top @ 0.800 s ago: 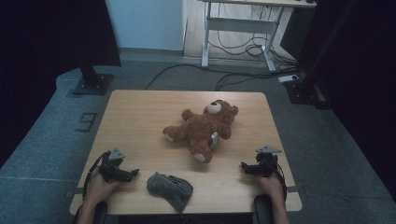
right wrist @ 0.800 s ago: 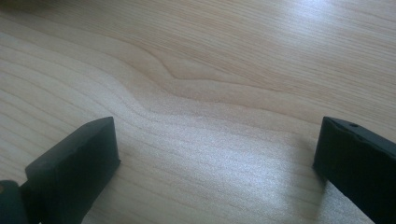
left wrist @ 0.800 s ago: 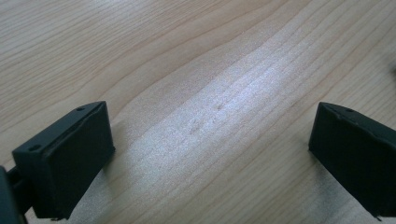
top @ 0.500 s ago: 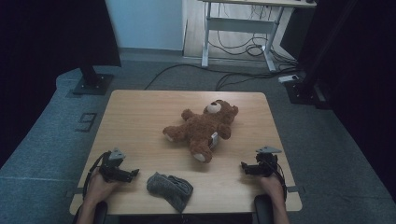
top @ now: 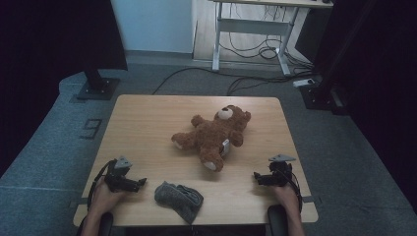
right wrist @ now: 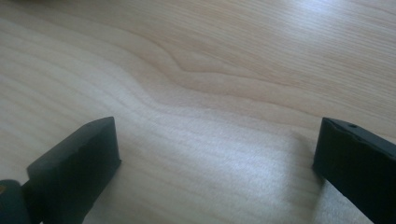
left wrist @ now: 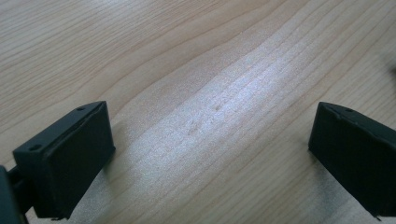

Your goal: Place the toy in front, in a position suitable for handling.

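Grey carpet is spread round a pale wooden surface (top: pixel 147 123), with cables and a desk frame seen beyond its far edge. At the middle of the surface, towards the far right corner, a brown teddy bear (top: pixel 211 137) is laid on its back, head towards the far edge, pale muzzle and paw pads showing, limbs splayed. A crumpled grey cloth (top: pixel 179 199) is placed by the near edge, left of centre, well apart from the bear. Nothing is found to differ from the earlier frames: bear, cloth and both tools are unmoved. The left tool (top: pixel 140 183) is rested near the near left corner, just beside the cloth without touching it; its jaws are spread wide over bare wood. The right tool (top: pixel 255 176) is rested near the near right corner, jaws likewise wide and nothing between them. Between each tool and the bear, only bare wood is seen.
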